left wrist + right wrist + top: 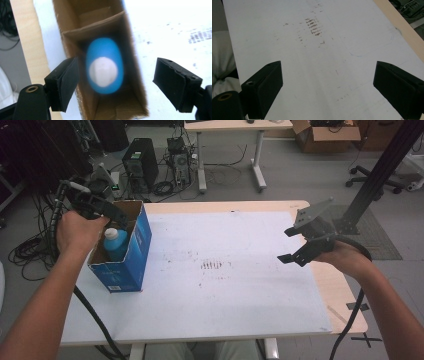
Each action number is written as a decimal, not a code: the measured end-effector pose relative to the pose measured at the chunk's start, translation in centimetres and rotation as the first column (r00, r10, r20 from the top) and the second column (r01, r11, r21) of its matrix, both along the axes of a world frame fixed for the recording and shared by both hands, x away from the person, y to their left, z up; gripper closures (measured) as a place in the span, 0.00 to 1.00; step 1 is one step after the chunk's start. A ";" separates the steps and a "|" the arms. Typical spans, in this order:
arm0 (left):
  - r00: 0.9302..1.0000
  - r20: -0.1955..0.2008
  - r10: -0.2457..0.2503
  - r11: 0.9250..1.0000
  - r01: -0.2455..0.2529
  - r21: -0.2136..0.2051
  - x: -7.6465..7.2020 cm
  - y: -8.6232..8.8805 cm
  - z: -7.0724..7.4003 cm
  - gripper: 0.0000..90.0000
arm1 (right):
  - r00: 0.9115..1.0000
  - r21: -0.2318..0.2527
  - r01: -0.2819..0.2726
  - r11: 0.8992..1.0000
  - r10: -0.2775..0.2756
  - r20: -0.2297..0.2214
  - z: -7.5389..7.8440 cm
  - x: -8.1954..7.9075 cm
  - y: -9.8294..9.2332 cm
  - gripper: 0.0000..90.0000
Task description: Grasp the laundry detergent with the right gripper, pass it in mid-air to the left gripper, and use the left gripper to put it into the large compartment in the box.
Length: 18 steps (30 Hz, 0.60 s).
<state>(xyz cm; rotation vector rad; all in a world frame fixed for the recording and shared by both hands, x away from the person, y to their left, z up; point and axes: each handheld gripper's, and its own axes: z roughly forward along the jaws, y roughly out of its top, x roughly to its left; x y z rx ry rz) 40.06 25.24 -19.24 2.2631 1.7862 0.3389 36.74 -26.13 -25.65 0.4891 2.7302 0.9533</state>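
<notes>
Box: open-topped blue cardboard box [125, 255] standing near the left edge of the white-topped desk [225, 295]
Bottle: blue plastic bottle with a white cap [114, 242], upright inside the box, cap up
Left hand-held gripper [116, 82]: above the box mouth, jaws apart either side of the bottle, pads clear of it
Right hand-held gripper [328, 85]: jaws spread, nothing between them, over bare desk well apart from the box
Progress: bottle judged already placed and released; withdrawal of the left hand-held gripper remains
</notes>
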 end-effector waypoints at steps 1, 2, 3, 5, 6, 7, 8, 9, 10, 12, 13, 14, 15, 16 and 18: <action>1.000 0.010 -0.013 1.000 0.013 0.001 -0.2 -0.3 0.4 0.22 | 1.000 0.001 0.001 1.000 -0.001 0.000 0.1 -0.1 0.0 0.09; 1.000 0.018 -0.024 1.000 0.024 0.000 -0.3 -0.6 0.8 0.22 | 1.000 0.002 0.001 1.000 -0.001 0.002 0.2 -0.1 0.0 0.09; 0.999 0.023 -0.042 0.999 0.042 0.002 -0.5 -1.0 1.1 0.21 | 1.000 0.003 0.002 1.000 -0.002 0.003 0.2 -0.2 -0.1 0.09; 0.997 0.030 -0.073 0.997 0.072 0.010 -0.7 -1.8 1.5 0.20 | 1.000 0.007 0.003 1.000 -0.003 0.003 0.3 -0.3 -0.1 0.09; 0.996 0.032 -0.086 0.996 0.086 0.008 -0.8 -2.2 1.7 0.19 | 1.000 0.008 0.004 1.000 -0.004 0.003 0.3 -0.3 -0.2 0.09; 0.994 0.035 -0.100 0.995 0.100 0.008 -1.0 -2.6 1.9 0.19 | 1.000 0.008 0.006 1.000 -0.006 0.003 0.4 -0.4 -0.2 0.09; 0.993 0.038 -0.115 0.993 0.114 0.007 -1.1 -3.0 2.0 0.18 | 1.000 0.008 0.006 1.000 -0.006 0.004 0.4 -0.4 -0.2 0.09; 0.991 0.041 -0.131 0.991 0.131 0.008 -1.2 -3.5 2.2 0.17 | 1.000 0.011 0.007 1.000 -0.007 0.002 0.4 -0.5 -0.2 0.09; 0.988 0.040 -0.149 0.989 0.149 0.010 -1.3 -3.9 2.2 0.17 | 1.000 0.011 0.007 1.000 -0.007 0.003 0.5 -0.5 -0.3 0.09; 0.983 0.042 -0.178 0.984 0.178 0.019 -1.5 -4.8 2.4 0.16 | 1.000 0.010 0.008 1.000 -0.008 0.003 0.5 -0.6 -0.3 0.09; 0.980 0.039 -0.194 0.981 0.194 0.022 -1.6 -5.3 2.5 0.16 | 1.000 0.010 0.007 1.000 -0.007 0.001 0.5 -0.7 -0.3 0.09; 0.977 0.038 -0.209 0.978 0.209 0.024 -1.6 -5.6 2.5 0.15 | 1.000 0.009 0.007 1.000 -0.007 0.000 0.6 -0.7 -0.3 0.09; 0.975 0.038 -0.219 0.976 0.219 0.022 -1.7 -6.0 2.6 0.13 | 1.000 0.008 0.007 1.000 -0.007 0.001 0.6 -0.7 -0.3 0.09; 0.973 0.037 -0.230 0.973 0.229 0.022 -1.7 -6.4 2.7 0.13 | 1.000 0.008 0.007 1.000 -0.007 0.001 0.7 -0.8 -0.3 0.09; 0.967 0.038 -0.253 0.967 0.252 0.024 -1.8 -7.1 2.8 0.12 | 1.000 0.009 0.007 1.000 -0.007 0.001 0.7 -0.8 -0.3 0.09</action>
